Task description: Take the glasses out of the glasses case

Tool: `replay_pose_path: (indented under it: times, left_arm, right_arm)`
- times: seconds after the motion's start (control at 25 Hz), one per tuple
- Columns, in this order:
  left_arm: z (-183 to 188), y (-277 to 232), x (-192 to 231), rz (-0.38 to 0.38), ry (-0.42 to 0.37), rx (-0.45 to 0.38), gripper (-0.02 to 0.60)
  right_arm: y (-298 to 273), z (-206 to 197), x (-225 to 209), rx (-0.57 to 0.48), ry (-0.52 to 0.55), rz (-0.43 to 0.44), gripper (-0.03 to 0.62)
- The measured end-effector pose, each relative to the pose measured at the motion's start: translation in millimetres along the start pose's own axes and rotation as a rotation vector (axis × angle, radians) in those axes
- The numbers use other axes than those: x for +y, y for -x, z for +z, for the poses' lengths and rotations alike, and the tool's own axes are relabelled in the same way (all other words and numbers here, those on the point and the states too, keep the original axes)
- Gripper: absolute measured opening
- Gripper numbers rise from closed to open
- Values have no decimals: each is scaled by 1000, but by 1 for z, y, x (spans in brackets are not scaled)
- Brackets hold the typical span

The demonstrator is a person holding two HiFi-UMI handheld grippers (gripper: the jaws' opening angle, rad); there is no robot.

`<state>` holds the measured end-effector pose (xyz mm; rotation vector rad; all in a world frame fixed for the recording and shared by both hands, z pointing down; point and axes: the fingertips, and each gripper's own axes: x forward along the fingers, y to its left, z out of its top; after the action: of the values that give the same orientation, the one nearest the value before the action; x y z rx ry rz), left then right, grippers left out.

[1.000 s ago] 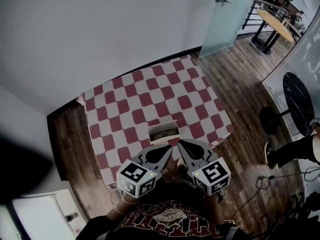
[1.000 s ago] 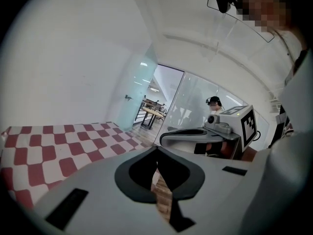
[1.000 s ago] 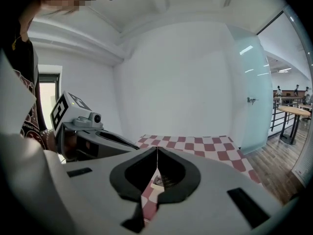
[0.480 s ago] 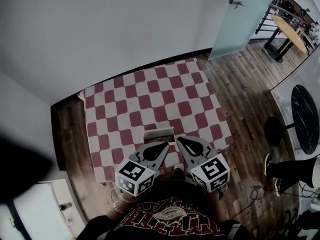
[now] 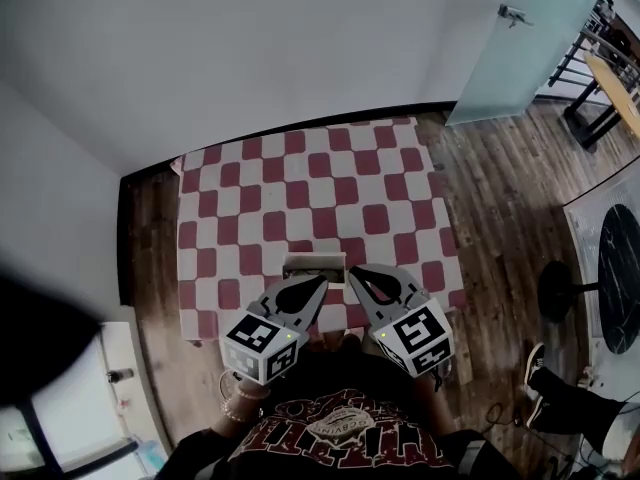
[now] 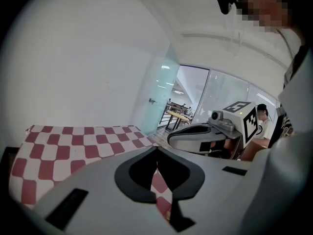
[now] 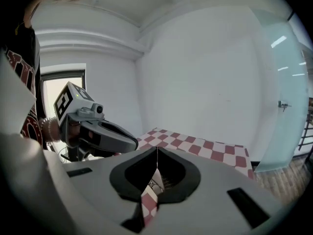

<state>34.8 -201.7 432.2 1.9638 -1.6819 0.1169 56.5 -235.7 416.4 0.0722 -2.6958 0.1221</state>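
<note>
Left claw (image 5: pixel 319 282) and right claw (image 5: pixel 353 274) are clenched, empty, near the case (image 5: pixel 315 264); light, fragile glasses are best gripped by the frame.

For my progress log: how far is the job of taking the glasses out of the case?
Nothing looks done: the glasses case lies on the checked table, by the person's edge. In hand: nothing; the left gripper and right gripper hover shut close to it, both empty. Left: taking the glasses out.

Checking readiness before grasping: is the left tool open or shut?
Shut: on the left tool the jaw tips meet, with nothing held between them.
</note>
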Motion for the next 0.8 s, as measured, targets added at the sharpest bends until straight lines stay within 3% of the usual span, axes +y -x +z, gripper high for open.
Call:
replay_pose_path:
  times: [0.16, 0.44, 0.8]
  left_arm:
    - [-3, 0, 0, 56, 42, -31, 8]
    - [-12, 16, 16, 147, 109, -60, 8]
    - [-3, 17, 55, 85, 119, -27, 8]
  right_arm:
    - [-2, -6, -4, 7, 74, 14, 18]
    - [-17, -25, 1, 62, 103, 77, 18]
    - [-55, -33, 3, 98, 38, 52, 18]
